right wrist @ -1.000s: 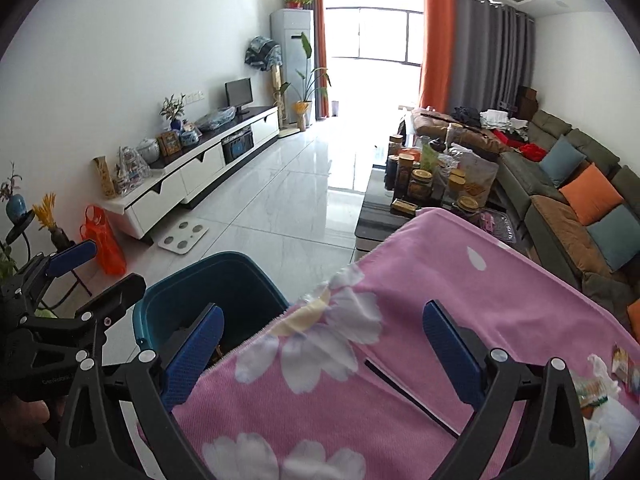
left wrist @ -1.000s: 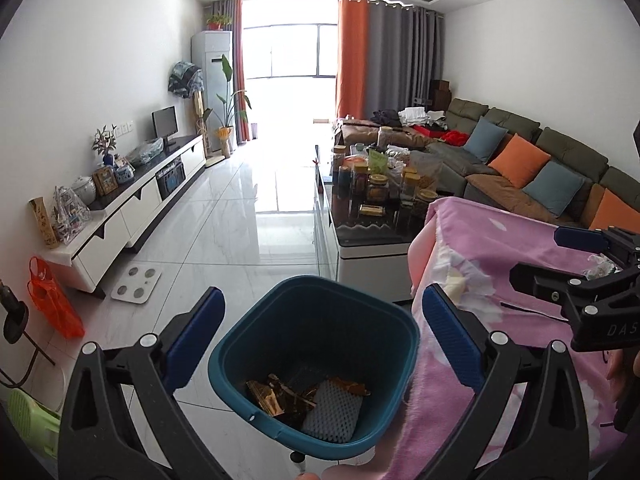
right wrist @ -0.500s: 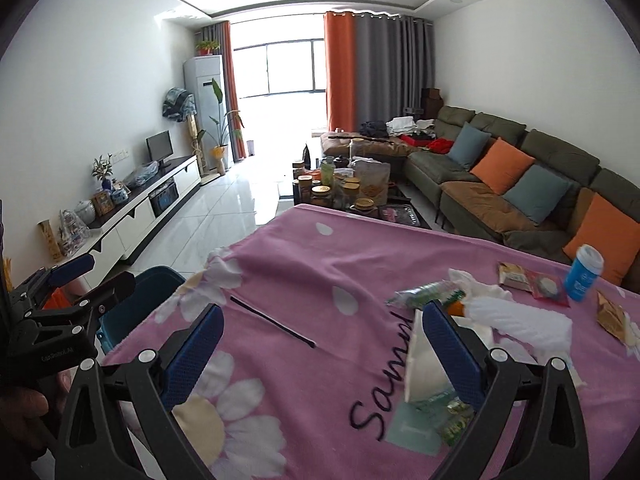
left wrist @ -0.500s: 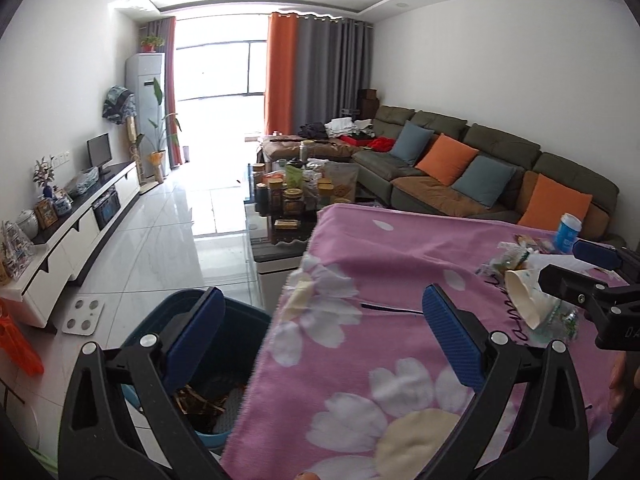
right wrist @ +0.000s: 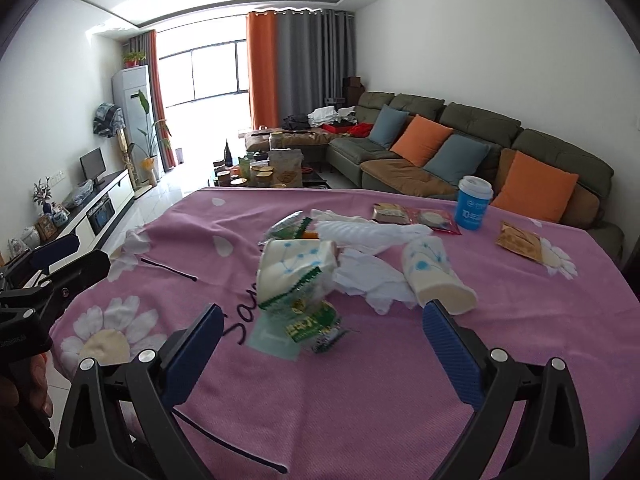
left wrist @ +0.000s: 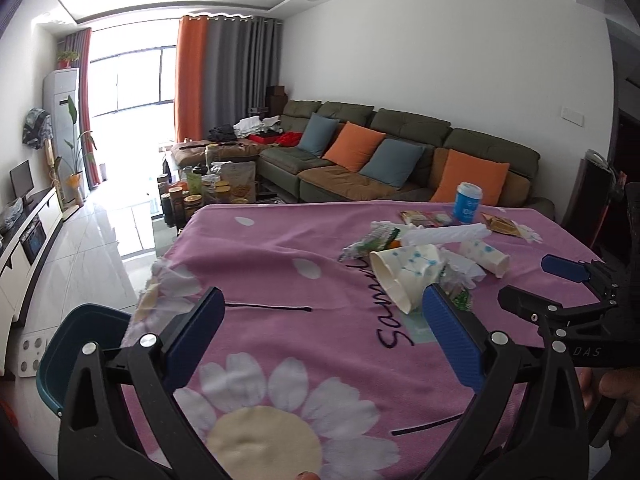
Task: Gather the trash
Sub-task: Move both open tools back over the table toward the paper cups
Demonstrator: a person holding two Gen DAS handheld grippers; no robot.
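Both my grippers, left point(left wrist: 320, 334) and right point(right wrist: 320, 340), gape empty; I centre the right on the wrapper point(right wrist: 310, 326) before closing.

Both views look forward along their own grippers, low over the pink cloth point(left wrist: 304, 344), facing the sofa point(right wrist: 472, 152) and window. The left view sits nearer the table's left edge, taking in the bin point(left wrist: 76, 356) on the floor and the right gripper point(left wrist: 560, 276) at its right margin. The right view sits closer to the cups point(right wrist: 296, 272) and shows the left gripper point(right wrist: 60, 256) at its left. Both share the cloth, litter and sofa.
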